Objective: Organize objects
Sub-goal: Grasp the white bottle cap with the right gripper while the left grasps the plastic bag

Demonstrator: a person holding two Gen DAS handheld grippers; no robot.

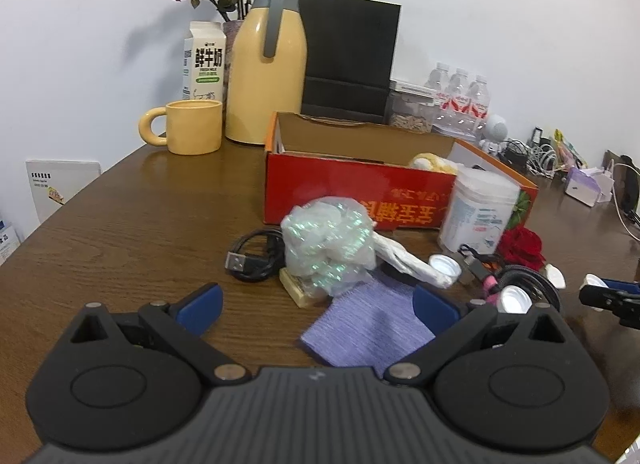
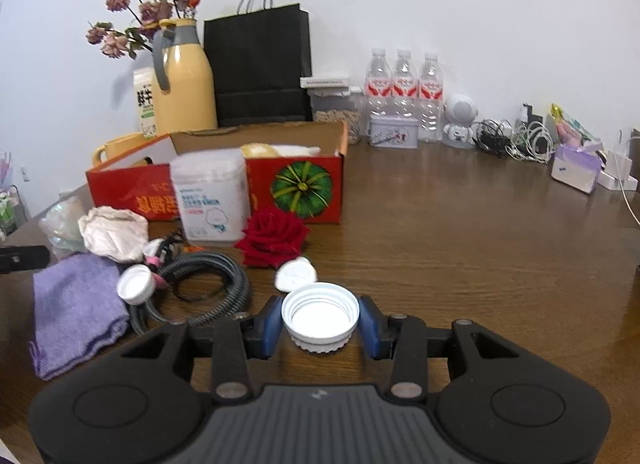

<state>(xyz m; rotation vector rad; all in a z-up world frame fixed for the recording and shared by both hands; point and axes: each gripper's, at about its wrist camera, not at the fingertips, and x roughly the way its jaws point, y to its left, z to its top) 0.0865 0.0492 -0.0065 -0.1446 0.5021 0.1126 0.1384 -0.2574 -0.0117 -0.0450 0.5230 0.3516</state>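
Between the right hand-held gripper's [image 2: 320, 320] pads sits a clamped white cap [image 2: 320, 314], rose [image 2: 274, 238] and cable [image 2: 200, 284] just ahead.

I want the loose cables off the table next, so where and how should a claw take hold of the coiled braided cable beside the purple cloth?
Probably grip the braided cable across one strand at the coil's near-right arc, coming from above. It lies flat in an open loop, and that arc is clear of the bottle cap and the red rose.
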